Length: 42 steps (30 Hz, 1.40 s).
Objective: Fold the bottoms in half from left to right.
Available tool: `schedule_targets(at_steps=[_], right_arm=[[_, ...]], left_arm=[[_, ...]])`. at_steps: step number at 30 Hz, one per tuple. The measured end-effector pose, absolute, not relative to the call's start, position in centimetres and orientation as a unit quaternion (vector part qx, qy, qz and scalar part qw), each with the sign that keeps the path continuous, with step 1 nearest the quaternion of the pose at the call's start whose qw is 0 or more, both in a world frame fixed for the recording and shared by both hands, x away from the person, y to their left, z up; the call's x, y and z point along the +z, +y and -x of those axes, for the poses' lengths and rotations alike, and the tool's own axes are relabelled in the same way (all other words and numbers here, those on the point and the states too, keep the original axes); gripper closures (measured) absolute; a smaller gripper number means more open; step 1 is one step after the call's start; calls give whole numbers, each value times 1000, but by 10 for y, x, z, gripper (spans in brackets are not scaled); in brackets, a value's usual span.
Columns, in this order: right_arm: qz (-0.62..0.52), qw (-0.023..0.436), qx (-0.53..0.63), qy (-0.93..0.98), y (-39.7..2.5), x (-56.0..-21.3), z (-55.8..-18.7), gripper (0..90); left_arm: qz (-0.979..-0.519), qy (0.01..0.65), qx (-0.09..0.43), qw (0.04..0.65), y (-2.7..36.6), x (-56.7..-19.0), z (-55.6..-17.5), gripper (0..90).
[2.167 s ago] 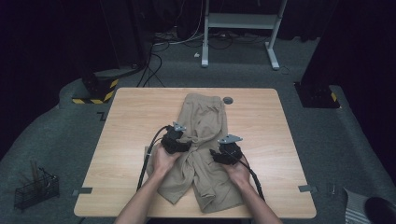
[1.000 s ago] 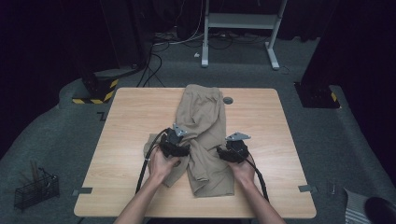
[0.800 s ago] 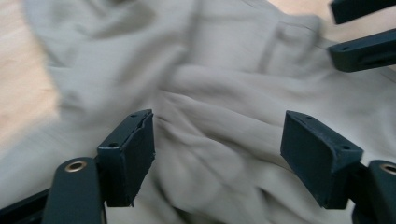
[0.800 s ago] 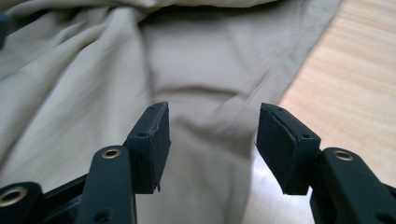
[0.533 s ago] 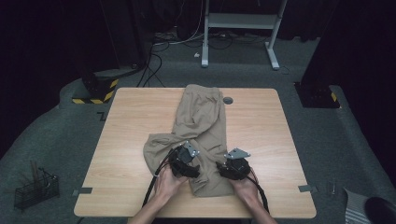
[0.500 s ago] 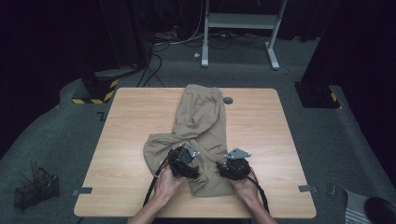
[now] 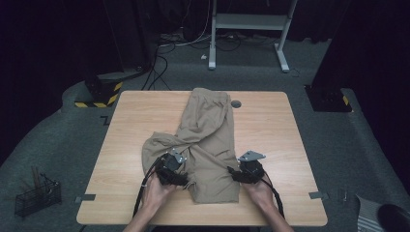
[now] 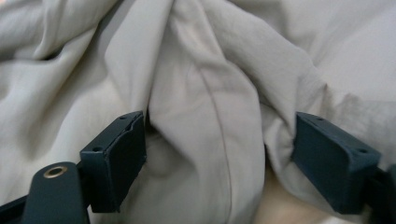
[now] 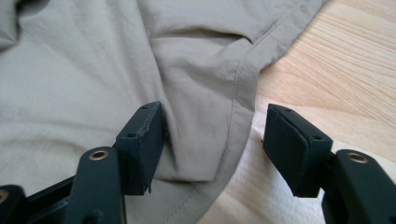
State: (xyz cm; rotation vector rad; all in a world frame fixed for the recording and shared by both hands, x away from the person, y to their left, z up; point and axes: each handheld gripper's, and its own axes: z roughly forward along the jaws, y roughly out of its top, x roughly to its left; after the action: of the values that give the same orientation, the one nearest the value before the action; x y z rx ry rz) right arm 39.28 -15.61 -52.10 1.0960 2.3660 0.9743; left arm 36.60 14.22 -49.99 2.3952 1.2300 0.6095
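Dark carpet surrounds the wooden desk (image 7: 270, 130) you are working at, and your forearms come in over its near edge at 6 o'clock. Your left tongs (image 7: 174, 170) sit at about 7 o'clock from the desk's centre, jaws spread wide with a thick bunched fold of the khaki trousers (image 7: 208, 140) rising between them; in the left gripper view (image 8: 205, 144) the cloth fills the gap and presses against both pads, yet the jaws are not clamped. Your right tongs (image 7: 249, 169) rest at about 5 o'clock, just at the trousers' right-hand edge. In the right gripper view (image 9: 212, 140) those jaws also stand well apart: one pad lies on the fabric, the other over bare wood, and the stitched hem (image 9: 236, 116) runs between them without being pinched.

The trousers lie along the middle of the desk, from the near end between your two tongs up to the far edge at 12 o'clock. A loose crumpled flap bulges out toward 9 o'clock, just beyond your left tongs. A small round grey disc (image 7: 236, 103) is on the desk near the garment's far end, at about 1 o'clock.

Beyond the desk, a white metal frame (image 7: 246, 29) stands on the carpet, with cables (image 7: 159, 58) trailing at 11 o'clock. A wire basket (image 7: 36, 195) sits on the floor at 8 o'clock.
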Motion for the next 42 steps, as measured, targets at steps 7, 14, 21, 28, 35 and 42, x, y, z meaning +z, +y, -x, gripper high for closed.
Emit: schedule_targets(at_steps=[7, 14, 21, 28, 35, 42], right_arm=[[-399, 187, 362, 822, -161, -513, -389, 415], [-405, 193, 345, 825, -154, -521, -400, 433], [-424, 192, 336, 819, -158, -518, -405, 429], [-408, 180, 367, 816, -138, -514, -408, 437], [-410, 166, 372, 816, -139, -519, -405, 439], [-385, 172, 385, 821, -134, -511, -399, 442]], left_arm=[[-843, 448, 215, 206, 156, -494, -361, 213], [-845, 449, 218, 192, 158, -501, -363, 205], [-830, 463, 208, 230, 172, -492, -361, 252], [-793, 493, 203, 297, 183, -476, -382, 267], [-764, 533, 207, 300, 210, -473, -411, 222], [-739, 565, 208, 304, 234, -477, -430, 253]])
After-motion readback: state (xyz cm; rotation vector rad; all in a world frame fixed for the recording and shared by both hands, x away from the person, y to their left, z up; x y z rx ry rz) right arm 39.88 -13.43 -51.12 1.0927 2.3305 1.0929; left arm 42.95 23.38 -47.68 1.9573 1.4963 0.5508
